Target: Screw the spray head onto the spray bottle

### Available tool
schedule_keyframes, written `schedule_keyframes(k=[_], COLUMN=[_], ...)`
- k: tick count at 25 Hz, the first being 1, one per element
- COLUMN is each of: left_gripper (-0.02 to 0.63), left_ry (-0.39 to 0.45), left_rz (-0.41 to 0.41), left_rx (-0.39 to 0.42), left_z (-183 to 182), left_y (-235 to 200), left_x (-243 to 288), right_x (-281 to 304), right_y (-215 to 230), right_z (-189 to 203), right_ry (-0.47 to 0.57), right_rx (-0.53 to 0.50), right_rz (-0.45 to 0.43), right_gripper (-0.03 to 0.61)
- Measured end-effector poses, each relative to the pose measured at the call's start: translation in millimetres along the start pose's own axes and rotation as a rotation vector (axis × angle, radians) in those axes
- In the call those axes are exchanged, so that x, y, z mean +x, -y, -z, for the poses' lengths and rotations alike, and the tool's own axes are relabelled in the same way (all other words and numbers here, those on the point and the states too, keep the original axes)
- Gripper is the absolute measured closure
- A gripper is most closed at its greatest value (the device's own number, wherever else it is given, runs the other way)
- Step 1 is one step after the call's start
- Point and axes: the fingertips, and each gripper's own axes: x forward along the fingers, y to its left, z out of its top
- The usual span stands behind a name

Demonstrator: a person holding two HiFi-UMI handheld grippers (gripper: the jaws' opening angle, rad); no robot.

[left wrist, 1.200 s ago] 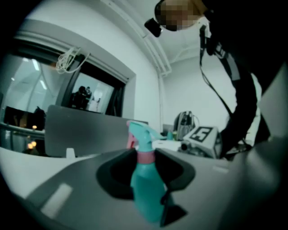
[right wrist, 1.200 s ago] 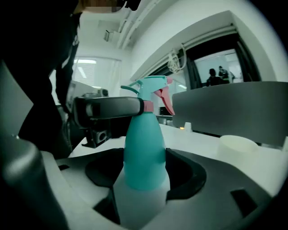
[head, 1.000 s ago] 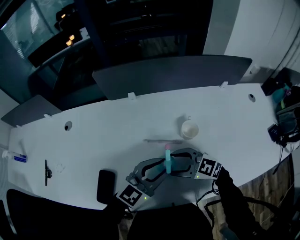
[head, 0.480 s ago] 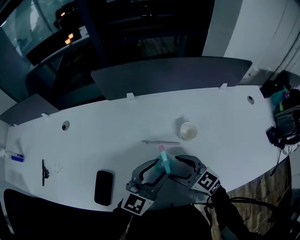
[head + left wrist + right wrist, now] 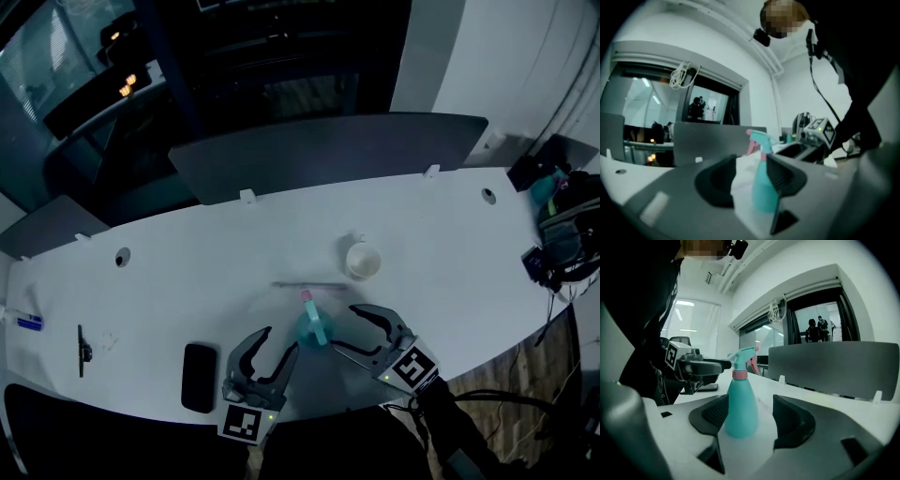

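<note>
A teal spray bottle (image 5: 316, 330) stands upright on the white table (image 5: 187, 281), near its front edge. Its teal spray head with pink trigger (image 5: 307, 297) sits on a pink collar (image 5: 739, 375). My left gripper (image 5: 279, 341) is open just left of the bottle. Its jaws have just been opening and touch nothing. In the left gripper view the bottle (image 5: 764, 187) stands ahead, close to the right jaw. My right gripper (image 5: 342, 326) is open at the bottle's right. In the right gripper view the bottle (image 5: 740, 404) shows between the jaws with a gap on its right side.
A white cup (image 5: 363, 262) and a thin rod (image 5: 309, 285) lie beyond the bottle. A black phone (image 5: 198, 377) rests left of my left gripper. A grey divider (image 5: 328, 150) runs along the table's far edge. Small items (image 5: 82, 349) sit at far left.
My left gripper has let go of the bottle, opened, and drawn back to the left. My right gripper has backed off slightly to the right. The bottle stays upright on the table.
</note>
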Motion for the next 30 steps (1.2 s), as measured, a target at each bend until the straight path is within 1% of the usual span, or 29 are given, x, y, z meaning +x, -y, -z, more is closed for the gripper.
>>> schedule_keyframes(k=[1, 2, 3, 4, 5, 6, 7, 8, 10, 12, 14, 18, 22, 26, 30], left_gripper=[0.421, 0.445, 0.457, 0.475, 0.487, 0.540, 0.601, 0.611, 0.612, 0.611, 0.611, 0.611, 0.612, 0.612, 0.612], left_ry=[-0.001, 0.001, 0.005, 0.008, 0.006, -0.002, -0.013, -0.022, -0.013, 0.014, 0.035, 0.051, 0.066, 0.073, 0.070], left_rz=[-0.021, -0.045, -0.073, -0.103, -0.137, -0.178, -0.225, -0.273, -0.355, -0.409, -0.451, -0.502, -0.524, -0.509, -0.496], left_rx=[0.005, 0.004, -0.002, -0.006, -0.003, 0.007, 0.020, 0.031, 0.026, 0.024, 0.024, 0.041, 0.049, 0.050, 0.037], left_z=[0, 0, -1, -1, -2, -1, 0, 1, 0, -4, -9, -22, -31, -31, -25], left_y=[0, 0, 0, 0, -1, -2, -4, -6, -8, -9, -9, -8, -14, -10, 3], left_x=[-1, -2, -2, -3, -5, -6, -9, -11, -14, -16, -18, -28, -41, -61, -93], right_x=[-1, -3, -3, -5, -6, -7, -9, -10, -10, -9, -9, -16, -24, -33, -53], right_y=[1, 2, 3, 5, 7, 10, 14, 18, 21, 19, 15, 12, 5, -13, -41], right_z=[-3, -6, -11, -14, -17, -18, -18, -18, -19, -24, -31, -44, -55, -57, -51], right_ry=[0.015, 0.028, 0.038, 0.046, 0.053, 0.057, 0.058, 0.055, 0.059, 0.090, 0.127, 0.188, 0.227, 0.237, 0.227], right_rx=[-0.011, -0.018, -0.024, -0.029, -0.036, -0.042, -0.043, -0.045, -0.057, -0.062, -0.059, -0.042, -0.027, -0.019, -0.023], right_rz=[0.013, 0.027, 0.045, 0.067, 0.094, 0.125, 0.159, 0.194, 0.250, 0.264, 0.273, 0.339, 0.404, 0.452, 0.531], right_gripper=[0.276, 0.282, 0.326, 0.354, 0.403, 0.482, 0.548, 0.572, 0.572, 0.572, 0.572, 0.572, 0.572, 0.572, 0.572])
